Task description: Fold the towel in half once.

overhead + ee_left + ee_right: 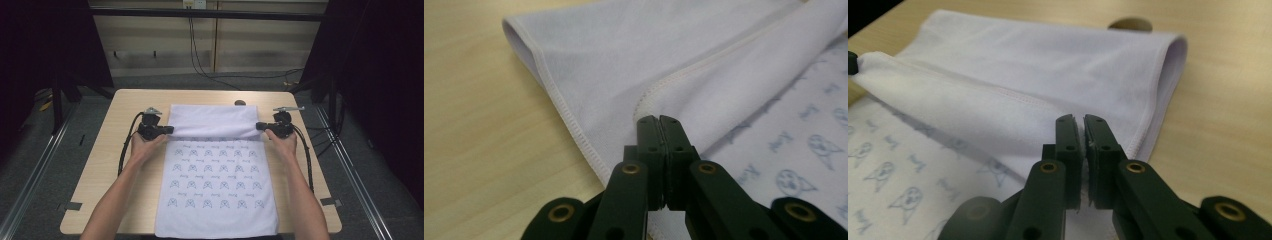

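Observation:
A white towel printed with small blue figures lies lengthwise on the wooden table. Its far end is folded over toward me, plain side up. My left gripper is shut on the left corner of that folded edge, and the stitched hem runs off from its closed tips. At the opposite corner my right gripper is shut on the towel, with a thin strip of cloth pinched between its tips. The folded flap hangs slightly raised between the two grippers.
A round hole sits in the tabletop just behind the towel, seen also as a hole in the right gripper view. Bare wood lies left and right of the towel. The towel's near end reaches the table's front edge. Cables run over the floor beyond.

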{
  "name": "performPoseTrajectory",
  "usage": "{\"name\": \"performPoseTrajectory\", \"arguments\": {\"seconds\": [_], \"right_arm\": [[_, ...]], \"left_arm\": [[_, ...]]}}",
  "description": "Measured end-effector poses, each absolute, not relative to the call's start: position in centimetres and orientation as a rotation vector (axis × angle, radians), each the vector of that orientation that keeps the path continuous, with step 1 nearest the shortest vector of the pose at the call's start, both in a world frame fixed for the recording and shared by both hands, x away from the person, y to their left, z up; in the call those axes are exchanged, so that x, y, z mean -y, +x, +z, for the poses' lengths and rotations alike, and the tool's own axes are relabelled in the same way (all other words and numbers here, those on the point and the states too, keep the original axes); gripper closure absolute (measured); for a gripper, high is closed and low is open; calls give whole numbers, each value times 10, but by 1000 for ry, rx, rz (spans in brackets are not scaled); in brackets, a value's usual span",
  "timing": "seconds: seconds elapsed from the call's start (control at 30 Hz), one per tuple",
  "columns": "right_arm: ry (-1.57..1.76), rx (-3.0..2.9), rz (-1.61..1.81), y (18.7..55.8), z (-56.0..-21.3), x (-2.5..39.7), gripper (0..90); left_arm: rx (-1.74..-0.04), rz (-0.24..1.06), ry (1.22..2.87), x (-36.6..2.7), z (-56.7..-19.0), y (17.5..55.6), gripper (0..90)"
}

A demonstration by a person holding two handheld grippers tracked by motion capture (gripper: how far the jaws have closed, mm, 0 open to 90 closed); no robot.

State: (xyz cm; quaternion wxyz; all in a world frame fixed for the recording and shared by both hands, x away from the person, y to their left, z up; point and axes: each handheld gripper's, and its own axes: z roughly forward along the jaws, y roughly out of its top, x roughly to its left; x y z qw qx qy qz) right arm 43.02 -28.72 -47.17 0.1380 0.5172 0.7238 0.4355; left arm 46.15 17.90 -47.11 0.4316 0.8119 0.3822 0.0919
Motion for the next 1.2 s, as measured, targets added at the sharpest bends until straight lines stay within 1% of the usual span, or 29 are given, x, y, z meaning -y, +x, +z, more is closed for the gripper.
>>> {"name": "performPoseTrajectory", "arguments": {"seconds": [0.03,0.2,0.37,0.63,0.9,0.97,1.03,1.2], "right_arm": [[1463,-2086,1285,428,-464,289,856],[1360,-2038,1425,408,-425,295,856],[1238,-2026,1522,373,-404,298,856],[1086,-2032,1590,322,-363,300,856],[969,-1996,1615,285,-319,307,856],[938,-1985,1627,277,-312,308,856],[923,-1992,1625,267,-310,309,856],[942,-2101,1572,245,-338,307,855]], "left_arm": [[-937,223,1998,-182,-464,458,891],[-843,240,1973,-191,-433,432,890],[-768,233,1942,-203,-408,393,890],[-671,239,1838,-217,-364,353,889],[-565,316,1799,-216,-313,325,889],[-557,322,1796,-216,-310,317,889],[-546,325,1814,-215,-315,310,888],[-567,257,1853,-218,-351,299,887]]}}
